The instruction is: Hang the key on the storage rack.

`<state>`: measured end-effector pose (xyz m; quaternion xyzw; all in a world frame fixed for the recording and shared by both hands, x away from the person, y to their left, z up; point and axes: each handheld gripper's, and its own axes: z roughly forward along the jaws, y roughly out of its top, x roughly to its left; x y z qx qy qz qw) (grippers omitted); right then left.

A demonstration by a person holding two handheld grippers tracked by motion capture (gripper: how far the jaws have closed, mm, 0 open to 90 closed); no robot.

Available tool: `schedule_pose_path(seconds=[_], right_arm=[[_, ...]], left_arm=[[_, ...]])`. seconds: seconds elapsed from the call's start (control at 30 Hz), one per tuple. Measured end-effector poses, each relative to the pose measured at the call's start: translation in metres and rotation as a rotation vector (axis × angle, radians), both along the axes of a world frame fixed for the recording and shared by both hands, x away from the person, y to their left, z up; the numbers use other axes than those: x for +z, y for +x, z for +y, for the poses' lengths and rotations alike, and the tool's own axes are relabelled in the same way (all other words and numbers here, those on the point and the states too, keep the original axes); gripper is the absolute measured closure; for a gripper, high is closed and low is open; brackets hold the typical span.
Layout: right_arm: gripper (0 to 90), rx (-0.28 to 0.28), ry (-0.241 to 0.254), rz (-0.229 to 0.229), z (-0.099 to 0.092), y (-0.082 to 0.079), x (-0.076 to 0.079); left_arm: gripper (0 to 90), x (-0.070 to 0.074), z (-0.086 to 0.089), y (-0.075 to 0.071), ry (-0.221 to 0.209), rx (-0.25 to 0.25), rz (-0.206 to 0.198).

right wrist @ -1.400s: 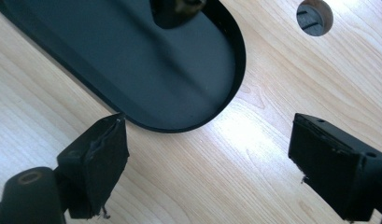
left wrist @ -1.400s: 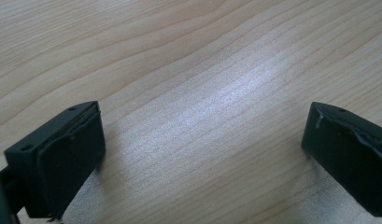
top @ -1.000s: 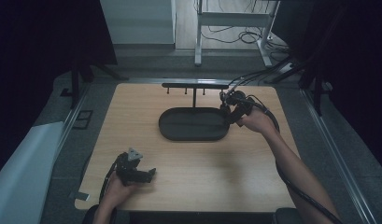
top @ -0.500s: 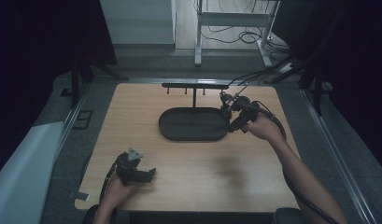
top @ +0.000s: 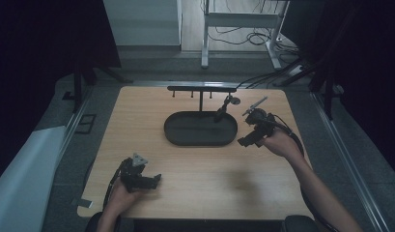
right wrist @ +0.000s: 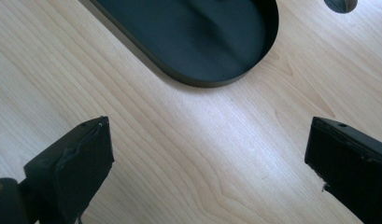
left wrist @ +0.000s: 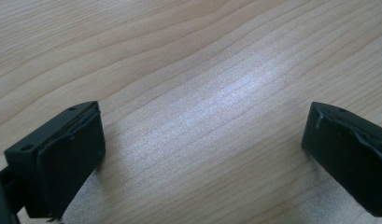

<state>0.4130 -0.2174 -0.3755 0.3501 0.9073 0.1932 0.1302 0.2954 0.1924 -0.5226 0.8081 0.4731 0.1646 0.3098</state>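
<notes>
Right now, scene: wooden table (top: 195,193), high view.
Tray: black oval tray (top: 200,128) mid-table, below a black T-shaped stand (top: 201,91).
Hanging item: small dark object (top: 225,105) over the tray's right end, too small to identify.
Right gripper: right gripper (top: 248,140) just beside the tray's right end; jaws have just been opening, now wide, nothing between, wood and tray rim ahead.
Left gripper: left gripper (top: 152,181) near front edge, well apart from the tray; jaws wide, bare wood between.

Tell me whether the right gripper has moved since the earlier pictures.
Yes. The right gripper has drawn back from the tray's far right rim toward the table's near edge, its jaws opening, empty.
</notes>
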Motion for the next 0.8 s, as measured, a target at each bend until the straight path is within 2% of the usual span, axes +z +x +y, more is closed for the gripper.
schedule_pose_path(seconds=[0.2,0.57,0.67,0.8], right_arm=[[0.0,0.002,0.011,-0.004,-0.010,-0.013,-0.006],[0.0,0.009,0.026,-0.052,-0.024,-0.041,-0.019],[0.0,0.003,0.035,-0.069,-0.029,-0.049,-0.024],[0.0,-0.003,0.054,-0.069,-0.035,-0.059,-0.036]], left_arm=[[0.0,0.000,0.000,0.000,0.000,-0.001,-0.001],[0.0,0.000,0.000,0.000,0.000,-0.001,-0.001],[0.0,0.000,0.000,0.000,-0.002,0.000,-0.002],[0.0,0.000,0.000,0.000,-0.004,0.002,-0.001]])
